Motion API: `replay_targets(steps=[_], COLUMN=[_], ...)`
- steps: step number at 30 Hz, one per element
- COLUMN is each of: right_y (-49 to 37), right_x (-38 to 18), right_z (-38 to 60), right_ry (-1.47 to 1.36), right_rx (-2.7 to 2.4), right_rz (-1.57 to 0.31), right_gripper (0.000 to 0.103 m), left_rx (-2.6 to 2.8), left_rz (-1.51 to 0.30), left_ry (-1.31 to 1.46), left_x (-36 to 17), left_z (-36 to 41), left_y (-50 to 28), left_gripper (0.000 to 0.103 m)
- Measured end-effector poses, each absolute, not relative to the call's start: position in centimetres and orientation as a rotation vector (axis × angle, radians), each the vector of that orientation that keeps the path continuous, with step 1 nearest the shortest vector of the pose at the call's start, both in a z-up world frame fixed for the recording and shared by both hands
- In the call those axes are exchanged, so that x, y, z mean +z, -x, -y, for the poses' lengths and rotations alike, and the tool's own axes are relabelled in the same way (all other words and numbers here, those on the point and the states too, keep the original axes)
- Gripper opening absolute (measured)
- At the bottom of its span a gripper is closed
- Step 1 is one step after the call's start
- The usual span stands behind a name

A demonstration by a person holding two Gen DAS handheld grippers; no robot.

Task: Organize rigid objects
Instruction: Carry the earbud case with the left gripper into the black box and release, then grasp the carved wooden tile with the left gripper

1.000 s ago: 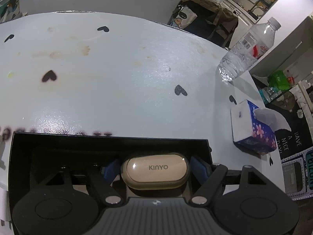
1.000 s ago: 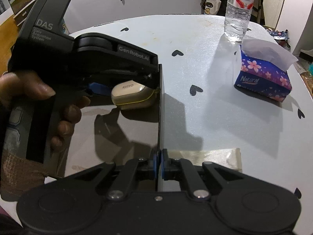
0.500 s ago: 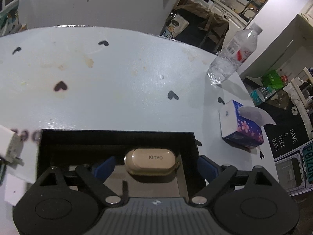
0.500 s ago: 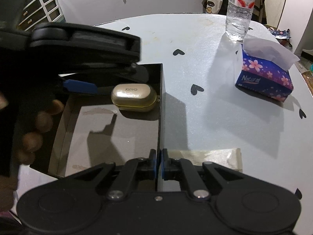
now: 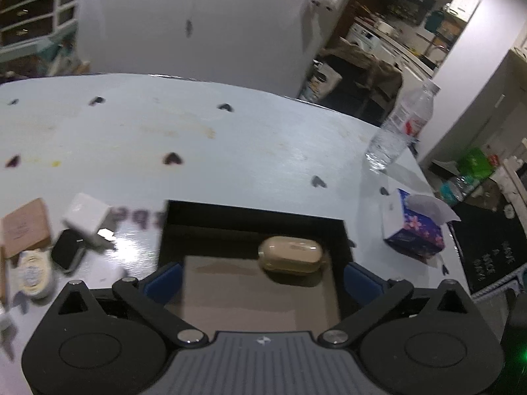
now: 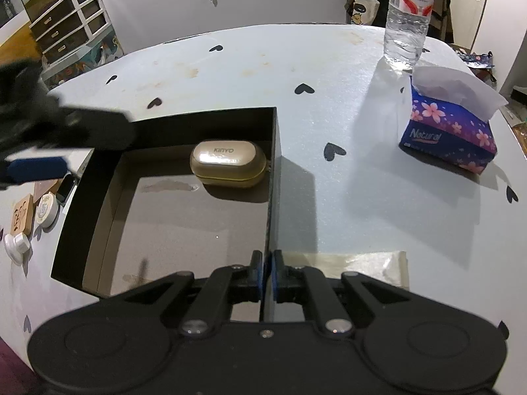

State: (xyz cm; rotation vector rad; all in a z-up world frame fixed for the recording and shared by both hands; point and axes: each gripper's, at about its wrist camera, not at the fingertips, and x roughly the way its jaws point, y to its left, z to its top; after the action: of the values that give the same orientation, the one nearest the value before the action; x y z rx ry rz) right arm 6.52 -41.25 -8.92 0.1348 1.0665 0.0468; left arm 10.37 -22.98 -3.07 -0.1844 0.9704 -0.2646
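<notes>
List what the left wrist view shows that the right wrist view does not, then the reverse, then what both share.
Only the left wrist view: a white cube on the table left of the box, and the left gripper with its jaws wide open above the box.

Only the right wrist view: the right gripper shut on the box wall, a strip of tape on the table, and a drawer unit in the background.

Both: the black box, the gold case inside it, the water bottle and the tissue box.
</notes>
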Motion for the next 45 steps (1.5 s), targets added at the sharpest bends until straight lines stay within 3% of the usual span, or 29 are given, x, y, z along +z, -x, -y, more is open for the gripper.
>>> replay_targets(steps=[14, 28, 32, 45], right_y=[-6.5, -6.5, -6.5, -6.2], right_x=[-8.9, -9.0, -9.0, -9.0], right_z=[41.4, 41.5, 41.2, 41.0], right_ry=[-0.133, -0.194, -0.178, -0.204], right_rx=[0.065, 0.017, 0.004, -0.052], right_rz=[-1.064, -1.068, -1.065, -1.054], right_gripper=[0.007, 0.006, 0.006, 0.005], left_rx=[-0.014, 0.292, 0.35, 0.374], left_rz=[-0.91, -0.929, -0.951, -1.04], left_ry=[0.24, 0.27, 0.261, 0.267], left_x=[-3.4, -6.1, -7.6, -11.1], left_z=[14.0, 2.0, -0.9, -3.2], left_y=[-6.7, -8.7, -9.7, -12.0], left_gripper=[0.103, 0.103, 0.098, 0.096])
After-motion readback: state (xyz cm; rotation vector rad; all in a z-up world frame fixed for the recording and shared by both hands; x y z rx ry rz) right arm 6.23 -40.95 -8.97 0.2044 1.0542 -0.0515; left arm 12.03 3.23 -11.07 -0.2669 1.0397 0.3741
